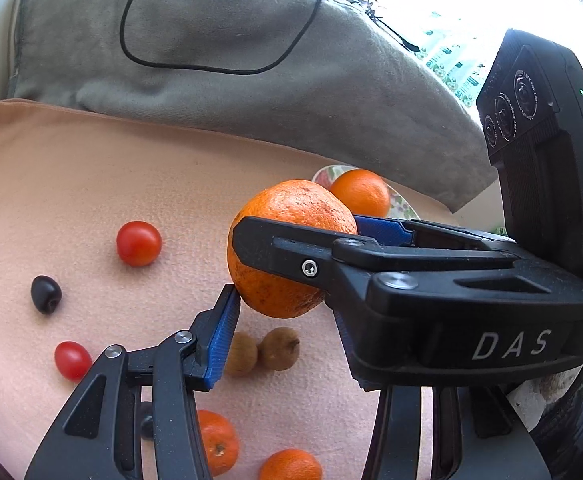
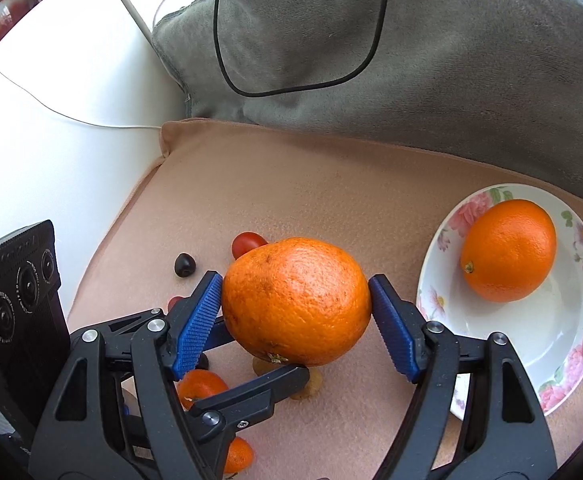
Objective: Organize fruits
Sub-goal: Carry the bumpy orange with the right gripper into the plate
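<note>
You have a grey blanket (image 2: pixel 451 80) piled at the back, its far edge lost in window glare, and a peach cloth (image 2: pixel 291 184) spread in front of it. At the right, the floral plate (image 2: pixel 563 340) runs partly behind your right gripper (image 2: pixel 293 304). That gripper is clamped on the large orange (image 2: pixel 295 300), a blue pad pressed to each side, holding it above the cloth and to the left of the plate. Your left gripper (image 1: pixel 285 308) has one pad tip touching the orange's lower side. Its other finger is hidden behind the right gripper's body, so you cannot tell whether it grips. A second orange (image 2: pixel 507 250) lies in the plate. On the cloth, two mandarins (image 1: pixel 215 440) are cut off by the fingers and frame edge, two brown fruits (image 1: pixel 279 348) sit beneath the held orange, and two cherry tomatoes (image 1: pixel 138 243) and a dark fruit (image 1: pixel 45 294) lie apart
</note>
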The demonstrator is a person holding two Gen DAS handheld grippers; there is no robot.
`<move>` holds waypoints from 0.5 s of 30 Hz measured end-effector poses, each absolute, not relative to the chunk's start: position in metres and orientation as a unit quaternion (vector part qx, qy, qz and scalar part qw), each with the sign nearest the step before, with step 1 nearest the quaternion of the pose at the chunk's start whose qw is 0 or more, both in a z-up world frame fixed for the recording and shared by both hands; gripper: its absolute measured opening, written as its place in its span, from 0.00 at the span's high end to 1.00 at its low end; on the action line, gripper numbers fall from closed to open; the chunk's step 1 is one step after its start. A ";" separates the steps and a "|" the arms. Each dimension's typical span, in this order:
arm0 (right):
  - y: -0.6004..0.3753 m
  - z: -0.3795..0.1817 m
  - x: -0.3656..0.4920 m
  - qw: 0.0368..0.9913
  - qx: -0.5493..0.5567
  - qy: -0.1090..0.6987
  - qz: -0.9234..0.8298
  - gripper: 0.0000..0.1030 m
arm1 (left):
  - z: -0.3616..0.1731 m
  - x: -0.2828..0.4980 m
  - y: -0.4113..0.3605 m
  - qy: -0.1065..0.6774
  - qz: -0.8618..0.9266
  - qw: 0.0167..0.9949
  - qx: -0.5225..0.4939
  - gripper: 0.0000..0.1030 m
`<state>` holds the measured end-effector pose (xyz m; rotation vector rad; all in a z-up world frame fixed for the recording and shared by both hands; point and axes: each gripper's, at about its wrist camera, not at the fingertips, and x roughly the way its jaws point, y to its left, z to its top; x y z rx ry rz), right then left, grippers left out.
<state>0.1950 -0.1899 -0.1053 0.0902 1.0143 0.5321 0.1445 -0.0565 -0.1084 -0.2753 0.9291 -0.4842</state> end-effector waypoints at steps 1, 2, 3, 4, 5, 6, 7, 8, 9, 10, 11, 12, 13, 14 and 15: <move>-0.195 -0.105 0.193 0.841 0.045 0.479 0.249 0.25 | -0.106 0.146 -0.067 0.442 -0.233 0.856 -0.129 0.54; -0.199 -0.105 0.192 0.842 0.047 0.479 0.246 0.25 | -0.106 0.146 -0.072 0.443 -0.236 0.855 -0.127 0.54; -0.204 -0.104 0.190 0.843 0.049 0.478 0.243 0.25 | -0.106 0.146 -0.077 0.444 -0.240 0.854 -0.125 0.54; -0.209 -0.104 0.189 0.843 0.051 0.478 0.239 0.25 | -0.105 0.146 -0.081 0.445 -0.243 0.853 -0.122 0.54; -0.213 -0.104 0.188 0.844 0.053 0.478 0.236 0.25 | -0.105 0.145 -0.086 0.446 -0.246 0.852 -0.120 0.54; -0.219 -0.103 0.187 0.845 0.057 0.478 0.234 0.25 | -0.105 0.145 -0.090 0.447 -0.250 0.851 -0.117 0.54; -0.224 -0.103 0.186 0.845 0.061 0.479 0.231 0.25 | -0.104 0.144 -0.094 0.447 -0.253 0.850 -0.115 0.54; -0.230 -0.103 0.185 0.845 0.065 0.478 0.229 0.25 | -0.104 0.145 -0.101 0.448 -0.255 0.850 -0.112 0.54; -0.236 -0.102 0.184 0.846 0.068 0.477 0.227 0.25 | -0.104 0.146 -0.106 0.448 -0.258 0.849 -0.110 0.54; -0.241 -0.101 0.183 0.847 0.071 0.476 0.225 0.25 | -0.103 0.146 -0.110 0.448 -0.261 0.848 -0.108 0.54; -0.247 -0.100 0.182 0.848 0.074 0.474 0.223 0.25 | -0.102 0.149 -0.115 0.448 -0.264 0.848 -0.106 0.54; -0.252 -0.099 0.181 0.849 0.078 0.473 0.220 0.25 | -0.101 0.150 -0.120 0.447 -0.267 0.847 -0.103 0.54; -0.257 -0.099 0.180 0.850 0.081 0.472 0.218 0.25 | -0.100 0.145 -0.125 0.446 -0.270 0.847 -0.100 0.54; -0.262 -0.098 0.180 0.851 0.084 0.472 0.215 0.25 | -0.100 0.146 -0.129 0.447 -0.273 0.847 -0.097 0.54; -0.267 -0.098 0.179 0.851 0.088 0.472 0.213 0.25 | -0.100 0.146 -0.132 0.448 -0.275 0.846 -0.094 0.54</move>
